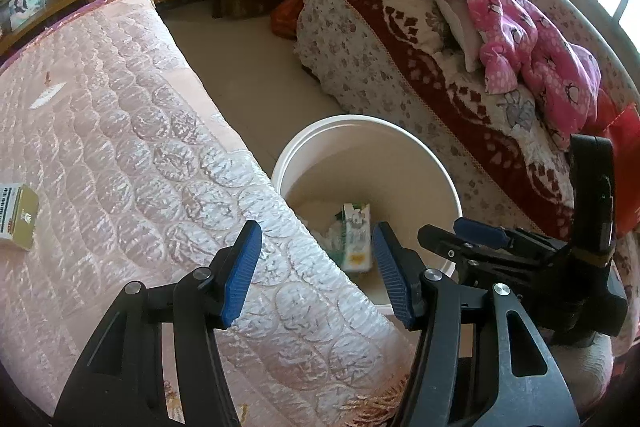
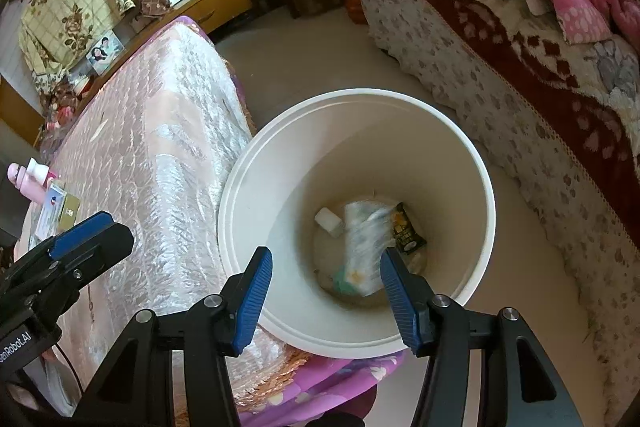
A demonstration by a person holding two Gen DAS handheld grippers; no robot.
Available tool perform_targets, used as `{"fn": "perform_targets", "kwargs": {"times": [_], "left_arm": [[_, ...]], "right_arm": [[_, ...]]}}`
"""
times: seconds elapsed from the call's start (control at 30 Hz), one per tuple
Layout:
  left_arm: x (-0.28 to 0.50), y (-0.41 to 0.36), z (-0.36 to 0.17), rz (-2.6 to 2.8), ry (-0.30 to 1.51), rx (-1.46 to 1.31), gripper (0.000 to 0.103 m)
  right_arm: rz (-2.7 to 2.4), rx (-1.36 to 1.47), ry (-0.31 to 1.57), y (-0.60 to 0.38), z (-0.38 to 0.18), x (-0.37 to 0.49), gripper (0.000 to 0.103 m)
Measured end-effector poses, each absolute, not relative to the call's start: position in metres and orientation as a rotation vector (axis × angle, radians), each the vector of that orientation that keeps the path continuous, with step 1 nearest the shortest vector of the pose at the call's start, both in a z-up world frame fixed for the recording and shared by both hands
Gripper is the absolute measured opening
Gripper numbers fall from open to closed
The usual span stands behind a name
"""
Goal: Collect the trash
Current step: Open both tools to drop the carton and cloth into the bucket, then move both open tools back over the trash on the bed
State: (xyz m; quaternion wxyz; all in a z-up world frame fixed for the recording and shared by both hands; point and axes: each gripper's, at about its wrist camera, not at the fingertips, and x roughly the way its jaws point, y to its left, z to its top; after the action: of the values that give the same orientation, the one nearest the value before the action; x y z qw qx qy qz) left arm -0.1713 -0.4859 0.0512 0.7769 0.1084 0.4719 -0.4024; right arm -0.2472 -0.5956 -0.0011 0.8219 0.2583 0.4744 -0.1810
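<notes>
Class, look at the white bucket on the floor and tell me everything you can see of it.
The white bucket is round, open-topped and looks like smooth plastic with a rolled rim. It stands upright on the pale floor, between the pink quilted mattress and the floral blanket, its rim close against the mattress edge. Inside at the bottom lie a blurred light packet, a dark wrapper and a small white piece.

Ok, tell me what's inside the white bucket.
In the white bucket: a blurred plastic-wrapped carton, a small white block and a dark snack wrapper. Whatever lies beneath the carton is hidden.
</notes>
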Motion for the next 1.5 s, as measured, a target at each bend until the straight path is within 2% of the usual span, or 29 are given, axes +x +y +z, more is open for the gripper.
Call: {"fn": "perform_targets", "kwargs": {"times": [0.67,0.73,0.77,0.8,1.17,1.5], "left_arm": [[-0.166,-0.43,0.074,-0.758,0.926,0.233,0.056],[-0.165,-0.419,0.076,-0.74,0.916,0.234,0.056],[-0.163,-0.413,0.077,-0.731,0.912,0.233,0.056],[-0.162,-0.407,0.078,-0.72,0.91,0.23,0.056],[-0.139,-0.322,0.08,-0.594,0.912,0.176,0.056],[-0.101,-0.208,0.068,-0.419,0.94,0.127,0.056]], "right_arm": [[-0.316,0.407,0.967,-0.547,0.05,-0.226,0.055],[-0.3,0.391,0.959,-0.538,0.056,-0.222,0.06],[-0.288,0.378,0.949,-0.532,0.06,-0.219,0.068],[-0.283,0.37,0.943,-0.528,0.063,-0.217,0.071],[-0.148,0.294,0.955,-0.461,0.072,-0.178,0.071],[-0.002,0.229,1.005,-0.387,0.059,-0.131,0.071]]}}
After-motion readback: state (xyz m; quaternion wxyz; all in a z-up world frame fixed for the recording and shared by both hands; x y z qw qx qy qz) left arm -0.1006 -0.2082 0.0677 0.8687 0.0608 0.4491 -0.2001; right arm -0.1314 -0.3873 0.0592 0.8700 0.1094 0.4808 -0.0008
